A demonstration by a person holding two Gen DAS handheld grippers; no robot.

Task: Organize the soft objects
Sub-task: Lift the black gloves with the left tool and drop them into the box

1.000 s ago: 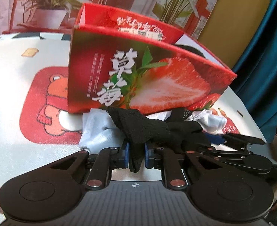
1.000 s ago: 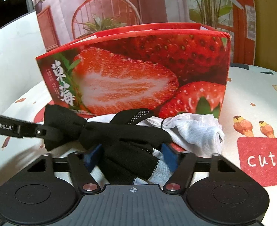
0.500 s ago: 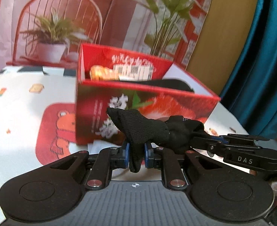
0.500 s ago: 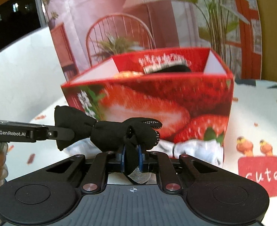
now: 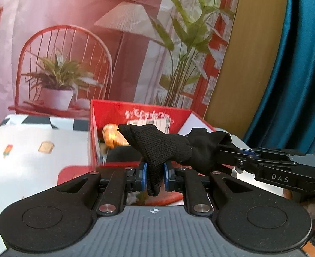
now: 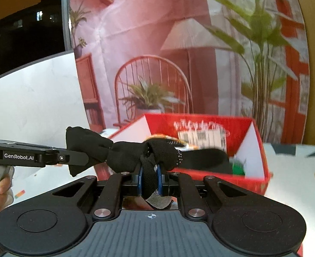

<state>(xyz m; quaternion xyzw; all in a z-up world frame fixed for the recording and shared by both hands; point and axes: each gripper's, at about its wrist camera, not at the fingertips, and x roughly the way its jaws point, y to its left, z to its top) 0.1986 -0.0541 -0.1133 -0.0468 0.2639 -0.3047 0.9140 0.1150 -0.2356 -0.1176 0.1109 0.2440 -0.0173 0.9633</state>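
Left wrist view: left gripper [image 5: 155, 176] clamped on one end of a black glove [image 5: 164, 147], tilted slightly downward above the open red box [image 5: 136, 111]; right gripper [image 6: 150, 181] pinches the other end; glove held aloft between both, in front of the box.

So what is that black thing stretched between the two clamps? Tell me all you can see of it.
It looks like a black knitted glove, soft and bunched, with small white dots on one part and a grey edge hanging below. It is held in the air, stretched roughly level in front of the open red box. The left gripper pinches one end, the right gripper the other; nothing else touches it.
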